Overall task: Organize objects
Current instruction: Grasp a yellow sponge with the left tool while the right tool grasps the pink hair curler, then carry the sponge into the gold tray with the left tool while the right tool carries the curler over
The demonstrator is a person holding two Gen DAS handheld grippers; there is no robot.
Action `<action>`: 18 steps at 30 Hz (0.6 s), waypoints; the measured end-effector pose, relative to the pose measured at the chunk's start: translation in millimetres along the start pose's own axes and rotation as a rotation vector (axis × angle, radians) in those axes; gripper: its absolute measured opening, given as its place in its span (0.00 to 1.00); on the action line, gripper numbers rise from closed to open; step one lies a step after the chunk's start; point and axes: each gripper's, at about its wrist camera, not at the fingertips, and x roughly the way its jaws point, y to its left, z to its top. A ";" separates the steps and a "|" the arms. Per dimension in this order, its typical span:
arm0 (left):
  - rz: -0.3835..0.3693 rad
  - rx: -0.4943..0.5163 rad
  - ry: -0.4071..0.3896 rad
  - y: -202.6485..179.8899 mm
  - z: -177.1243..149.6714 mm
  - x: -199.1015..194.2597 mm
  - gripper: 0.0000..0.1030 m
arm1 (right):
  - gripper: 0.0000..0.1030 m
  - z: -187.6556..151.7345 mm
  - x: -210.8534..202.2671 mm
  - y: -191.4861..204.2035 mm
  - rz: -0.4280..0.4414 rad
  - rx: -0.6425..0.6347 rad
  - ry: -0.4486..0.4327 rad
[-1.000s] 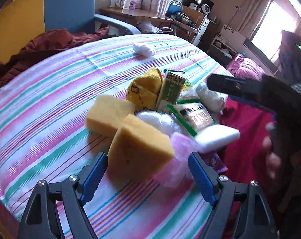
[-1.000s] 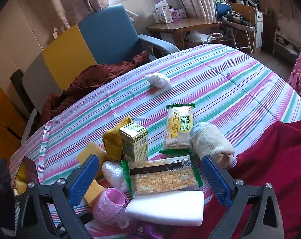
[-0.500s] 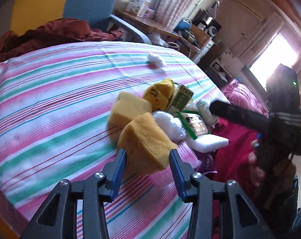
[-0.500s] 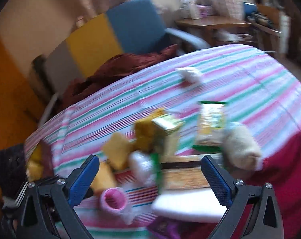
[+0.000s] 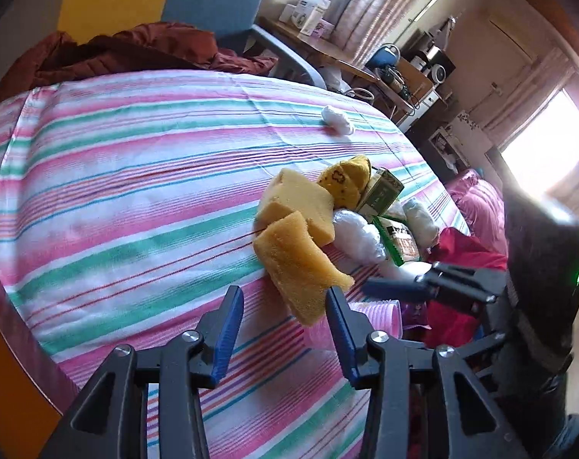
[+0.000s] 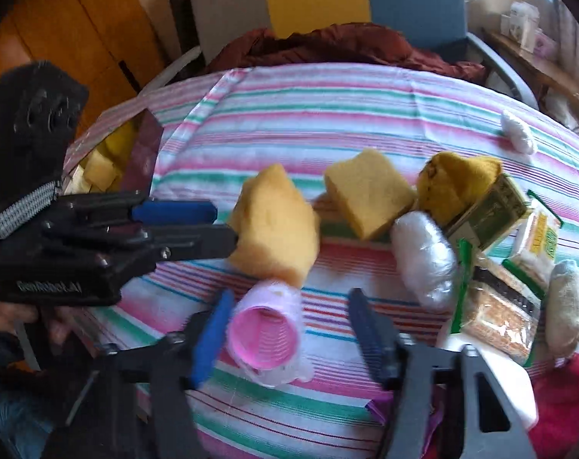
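My left gripper point(image 5: 283, 315) is shut on a yellow sponge point(image 5: 299, 264), pinching its near corner and holding it up off the striped tablecloth point(image 5: 136, 191); the right wrist view shows the same sponge point(image 6: 276, 225) held by that gripper point(image 6: 212, 225). A second yellow sponge point(image 5: 299, 201) lies behind it. My right gripper point(image 6: 285, 327) is open, its fingers on either side of a pink mesh roller point(image 6: 264, 331) without touching it.
A yellow sock point(image 6: 457, 183), a green carton point(image 6: 488, 210), a wrapped white bundle point(image 6: 423, 260), cracker packets point(image 6: 499, 313), a white block point(image 6: 492, 375) and a cream sock point(image 6: 565, 306) crowd the right. A box point(image 6: 109, 157) of yellow pieces sits at the left edge.
My left gripper closed on the sponge and lifted it back toward the left. My right gripper swung left and down, and its fingers narrowed around the pink roller.
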 end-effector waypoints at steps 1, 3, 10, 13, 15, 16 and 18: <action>-0.013 -0.021 0.009 2.5 0.3 -0.4 0.49 | 0.38 1.2 1.5 0.0 -0.003 -0.009 0.000; -0.056 -0.086 0.033 8.6 2.4 0.4 0.53 | 0.38 2.2 2.3 -0.6 -0.002 -0.017 0.003; -0.150 -0.195 0.070 3.5 23.0 5.0 0.66 | 0.36 -1.5 0.7 16.0 0.018 -0.054 0.009; -0.114 -0.188 0.102 -3.2 31.7 17.4 0.65 | 0.36 -3.9 -0.1 21.1 0.024 -0.071 0.010; -0.074 -0.178 0.149 -5.0 32.1 28.3 0.62 | 0.36 -4.7 -0.1 23.0 0.020 -0.076 0.010; -0.051 -0.171 0.169 -5.8 30.1 33.3 0.51 | 0.36 -5.2 -0.2 24.0 0.017 -0.075 0.008; -0.020 -0.149 0.204 -5.4 23.3 41.6 0.42 | 0.36 -6.1 -0.2 25.6 0.010 -0.077 0.007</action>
